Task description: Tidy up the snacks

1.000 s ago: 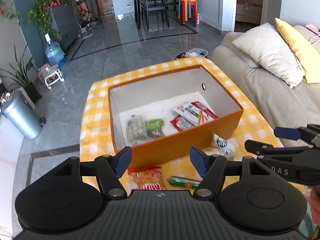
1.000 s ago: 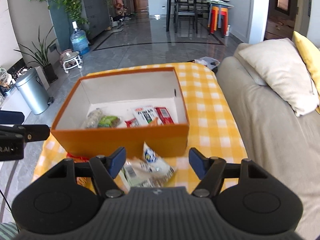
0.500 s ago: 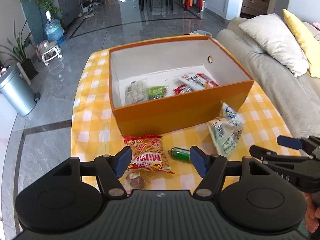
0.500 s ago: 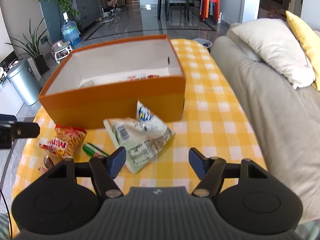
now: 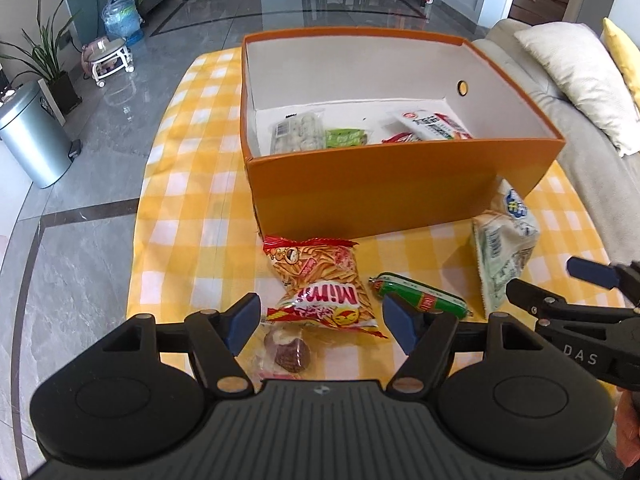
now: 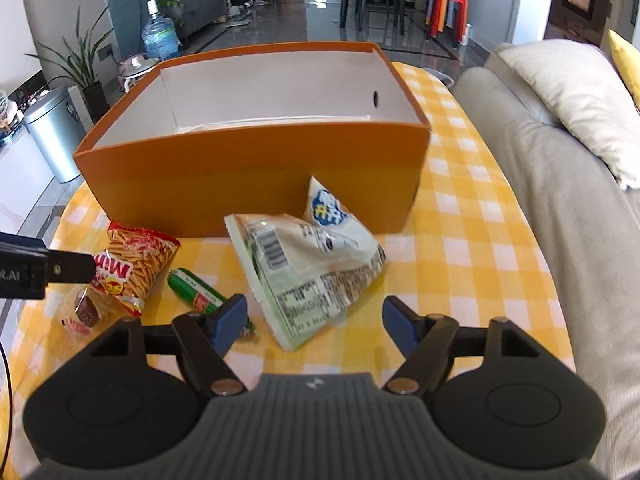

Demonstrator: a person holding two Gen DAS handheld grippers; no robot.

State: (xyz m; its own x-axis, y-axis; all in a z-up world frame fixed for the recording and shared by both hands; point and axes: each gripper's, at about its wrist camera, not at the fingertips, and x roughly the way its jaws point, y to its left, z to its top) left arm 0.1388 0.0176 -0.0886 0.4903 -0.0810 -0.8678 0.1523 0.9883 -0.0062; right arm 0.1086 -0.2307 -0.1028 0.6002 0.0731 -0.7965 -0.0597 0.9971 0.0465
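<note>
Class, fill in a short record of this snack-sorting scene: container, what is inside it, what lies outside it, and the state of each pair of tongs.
container: orange box on a yellow checked tablecloth
inside: several snack packets
outside: Mimi bag, green sausage, white packet, chocolate sweet
left tongs: open, holding nothing
right tongs: open, holding nothing

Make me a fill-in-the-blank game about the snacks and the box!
1. The box is ____ on the outside.
2. The sausage has a ____ wrapper.
3. The left gripper hangs over the ____ bag.
4. The white bag lies in front of the ____ gripper.

Missing words: orange; green; Mimi; right
</note>
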